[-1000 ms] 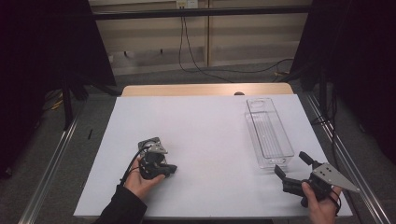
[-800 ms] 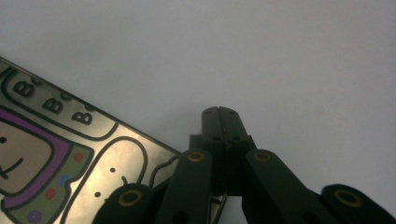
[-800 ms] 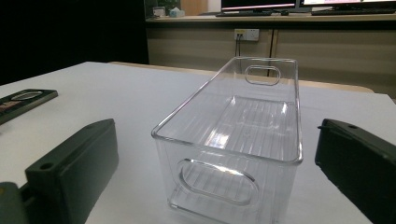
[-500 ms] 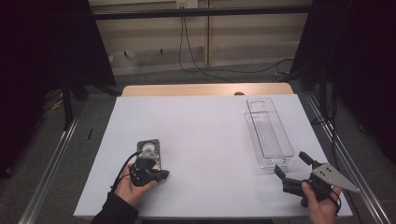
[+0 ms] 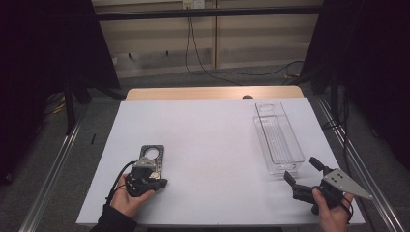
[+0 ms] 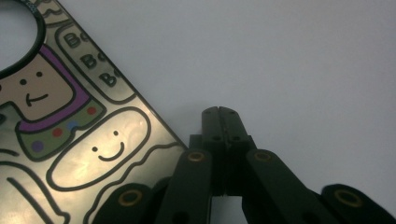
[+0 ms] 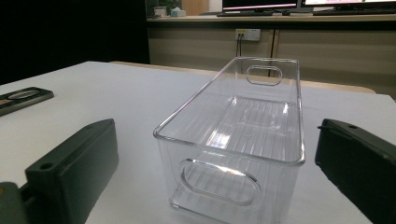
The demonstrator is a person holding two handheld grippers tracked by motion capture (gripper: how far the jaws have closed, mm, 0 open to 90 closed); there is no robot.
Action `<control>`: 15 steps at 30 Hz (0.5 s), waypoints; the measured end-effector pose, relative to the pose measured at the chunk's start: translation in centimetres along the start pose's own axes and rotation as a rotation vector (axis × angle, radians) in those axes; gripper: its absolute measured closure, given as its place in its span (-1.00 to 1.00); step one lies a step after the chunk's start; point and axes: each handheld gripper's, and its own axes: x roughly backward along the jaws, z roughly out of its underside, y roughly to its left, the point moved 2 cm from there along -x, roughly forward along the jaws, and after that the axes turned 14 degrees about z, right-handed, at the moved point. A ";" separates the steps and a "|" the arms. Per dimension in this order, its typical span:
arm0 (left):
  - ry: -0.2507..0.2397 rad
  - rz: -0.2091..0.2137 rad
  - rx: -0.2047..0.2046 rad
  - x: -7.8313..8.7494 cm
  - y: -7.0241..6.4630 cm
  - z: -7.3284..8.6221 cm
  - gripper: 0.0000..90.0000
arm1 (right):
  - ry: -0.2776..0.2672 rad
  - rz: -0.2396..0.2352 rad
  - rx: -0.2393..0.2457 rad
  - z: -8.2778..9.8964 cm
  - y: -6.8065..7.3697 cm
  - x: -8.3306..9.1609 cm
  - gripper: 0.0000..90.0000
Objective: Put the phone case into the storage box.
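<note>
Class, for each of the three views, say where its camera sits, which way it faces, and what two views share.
High view: above table, facing down; both hands, left tool, right tool.
Left gripper view: on left tool, shut, facing the table beside phone case.
Right gripper view: on open right tool, facing bin.
Shared: high view too shows case and bin.

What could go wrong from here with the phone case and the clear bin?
1. The left gripper is shut, beside the flat phone case, not on it. It lies flush on the white table, so closed tips may just push it instead of lifting.
2. The right gripper stands open just short of the clear bin; a forward nudge could slide the light, empty bin.
</note>
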 end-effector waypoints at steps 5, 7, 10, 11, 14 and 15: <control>0.001 -0.013 0.000 0.6 0.3 0.4 1.00 | 0.000 0.001 0.000 0.0 0.0 0.0 -1.00; 0.000 -0.017 0.000 0.7 0.4 0.5 1.00 | 0.000 0.001 0.000 0.0 0.0 0.0 -1.00; -0.003 -0.024 0.005 1.1 0.5 0.8 1.00 | 0.000 0.001 -0.001 0.0 0.0 0.0 -1.00; -0.003 -0.026 0.007 1.2 0.6 0.8 1.00 | 0.000 0.001 0.000 0.0 0.0 0.0 -1.00; -0.009 -0.034 0.013 1.5 0.8 1.1 1.00 | -0.001 0.000 0.000 0.0 0.0 0.0 -1.00; -0.010 -0.035 0.012 1.6 0.9 1.1 1.00 | 0.000 0.000 0.000 0.0 0.0 0.0 -1.00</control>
